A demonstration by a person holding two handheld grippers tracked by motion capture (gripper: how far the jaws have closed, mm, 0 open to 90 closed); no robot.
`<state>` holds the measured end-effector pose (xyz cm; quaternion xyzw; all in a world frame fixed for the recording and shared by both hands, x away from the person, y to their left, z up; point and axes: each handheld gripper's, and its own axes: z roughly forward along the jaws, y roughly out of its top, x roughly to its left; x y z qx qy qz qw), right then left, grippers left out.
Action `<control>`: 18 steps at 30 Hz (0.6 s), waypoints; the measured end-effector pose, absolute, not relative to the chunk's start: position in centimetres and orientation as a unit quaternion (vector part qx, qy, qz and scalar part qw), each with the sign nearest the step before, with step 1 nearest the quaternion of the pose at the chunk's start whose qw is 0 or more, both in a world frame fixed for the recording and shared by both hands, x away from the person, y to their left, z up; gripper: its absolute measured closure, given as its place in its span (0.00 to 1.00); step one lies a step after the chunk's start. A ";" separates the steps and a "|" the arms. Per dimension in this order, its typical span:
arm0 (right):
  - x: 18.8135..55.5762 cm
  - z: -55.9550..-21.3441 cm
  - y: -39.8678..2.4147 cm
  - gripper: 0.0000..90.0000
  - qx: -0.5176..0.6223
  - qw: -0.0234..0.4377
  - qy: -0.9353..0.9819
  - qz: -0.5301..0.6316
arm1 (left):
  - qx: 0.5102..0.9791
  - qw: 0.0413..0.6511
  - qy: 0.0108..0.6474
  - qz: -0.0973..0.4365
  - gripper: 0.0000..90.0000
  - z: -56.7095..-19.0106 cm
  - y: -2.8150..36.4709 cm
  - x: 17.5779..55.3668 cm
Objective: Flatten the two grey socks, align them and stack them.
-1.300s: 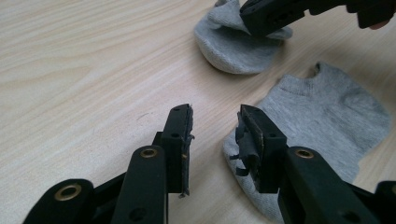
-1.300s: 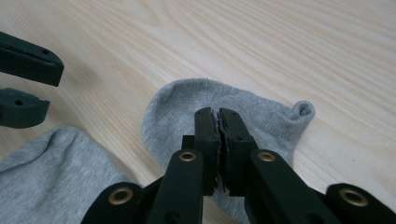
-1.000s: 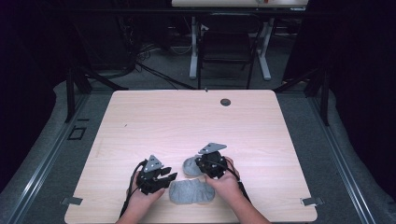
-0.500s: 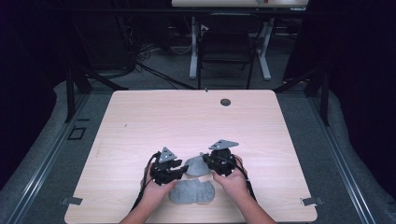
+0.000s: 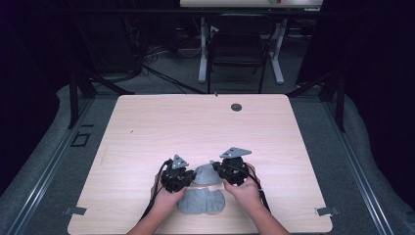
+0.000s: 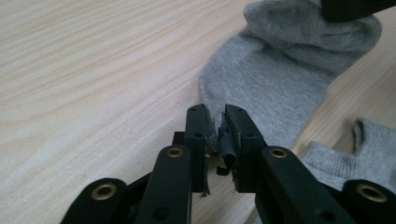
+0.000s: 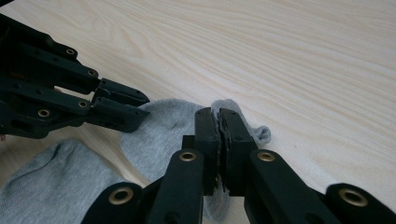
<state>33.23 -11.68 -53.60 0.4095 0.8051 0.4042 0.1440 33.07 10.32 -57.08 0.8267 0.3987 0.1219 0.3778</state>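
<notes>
Down at the near edge of the wooden table [image 5: 147, 127], the left gripper [image 5: 188, 177] has just been closing its jaws on the left end of a grey sock [image 5: 207, 175]; in the left gripper view the sock's edge [image 6: 261, 88] sits pinched between the two black jaws, which stand nearly together. That sock lies between the two grippers, stretched left to right. A second grey sock [image 5: 201, 201] lies flat just nearer, between the person's hands. On the right, the right gripper [image 5: 219, 170] is clamped tight on the sock's other end, its fabric [image 7: 219, 122] squeezed between the jaws.
</notes>
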 end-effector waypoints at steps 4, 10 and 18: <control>33.2 -53.5 -11.7 0.96 0.408 0.144 0.804 0.407 | 0.823 0.380 0.404 0.125 0.95 -57.0 10.5 33.0; 33.1 -53.5 -11.6 0.96 0.405 0.145 0.806 0.407 | 0.821 0.380 0.405 0.129 0.96 -56.8 11.0 33.0; 32.8 -53.6 -12.2 0.96 0.404 0.154 0.806 0.405 | 0.820 0.378 0.408 0.136 0.97 -56.6 11.7 33.0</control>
